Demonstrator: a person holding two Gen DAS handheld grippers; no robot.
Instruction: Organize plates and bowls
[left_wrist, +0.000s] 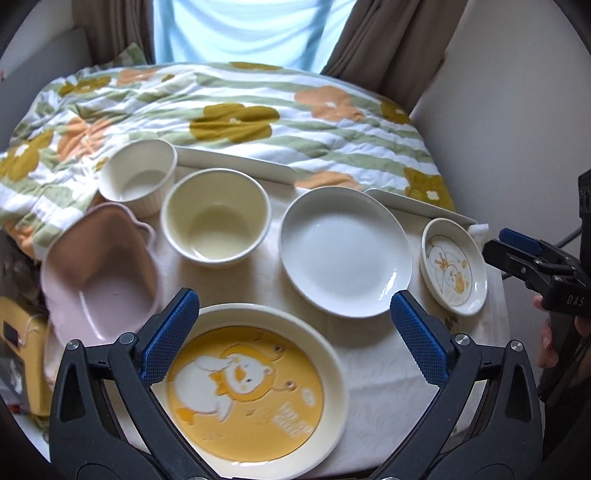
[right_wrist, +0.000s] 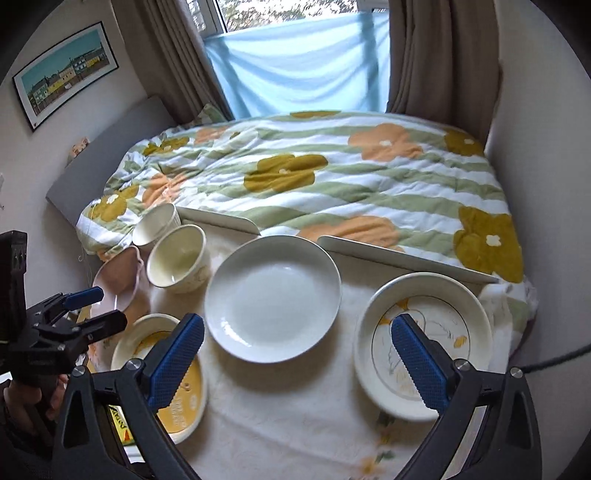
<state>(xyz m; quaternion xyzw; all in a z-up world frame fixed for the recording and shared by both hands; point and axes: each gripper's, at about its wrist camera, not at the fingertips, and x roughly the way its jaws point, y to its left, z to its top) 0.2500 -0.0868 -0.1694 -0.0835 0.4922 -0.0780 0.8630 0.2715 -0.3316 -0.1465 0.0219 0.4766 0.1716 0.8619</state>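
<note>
Both hand-held grippers, left (left_wrist: 295, 328) and right (right_wrist: 297, 356), wide apart; bowls (left_wrist: 216, 225), plates (left_wrist: 345, 251) empty.

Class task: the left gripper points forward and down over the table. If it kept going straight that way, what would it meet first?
Most likely the yellow duck plate, which lies right between and below the open left gripper; depth is uncertain, so it might pass its far rim.

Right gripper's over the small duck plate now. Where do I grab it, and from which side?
Take the small duck plate by its raised near rim, coming from the front edge of the table. It lies flat, so only the upturned lip offers a pinch; the right gripper is open there already.
</note>
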